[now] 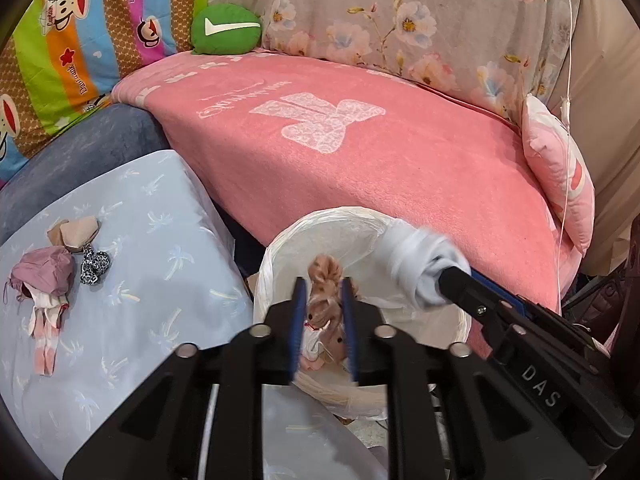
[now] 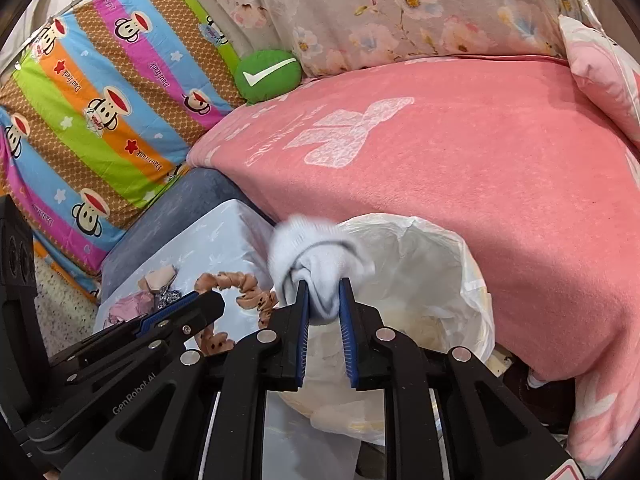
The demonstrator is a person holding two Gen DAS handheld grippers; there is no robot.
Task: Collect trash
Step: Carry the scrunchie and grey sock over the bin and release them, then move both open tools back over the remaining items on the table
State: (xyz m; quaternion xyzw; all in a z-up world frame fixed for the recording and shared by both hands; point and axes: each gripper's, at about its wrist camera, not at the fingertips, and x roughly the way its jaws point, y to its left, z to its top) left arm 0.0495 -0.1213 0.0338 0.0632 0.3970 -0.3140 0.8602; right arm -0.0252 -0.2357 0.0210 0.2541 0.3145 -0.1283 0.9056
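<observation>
While your left gripper point(image 1: 323, 312) pinches the brown scrunchie point(image 1: 326, 280) and your right gripper point(image 2: 324, 300) the white sock point(image 2: 316, 264) over the lined bin point(image 1: 280, 248), releasing off-centre could drop either outside its rim.

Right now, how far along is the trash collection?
Midway. Nothing clearly lies in the lined bin yet; its bottom is hard to read. In hand: the left tool grips a peach bear-print scrunchie over the bin, and the right tool grips a white sock at its rim. Left on the blue table: a pink cloth bundle, a leopard-print scrap and a beige piece.
</observation>
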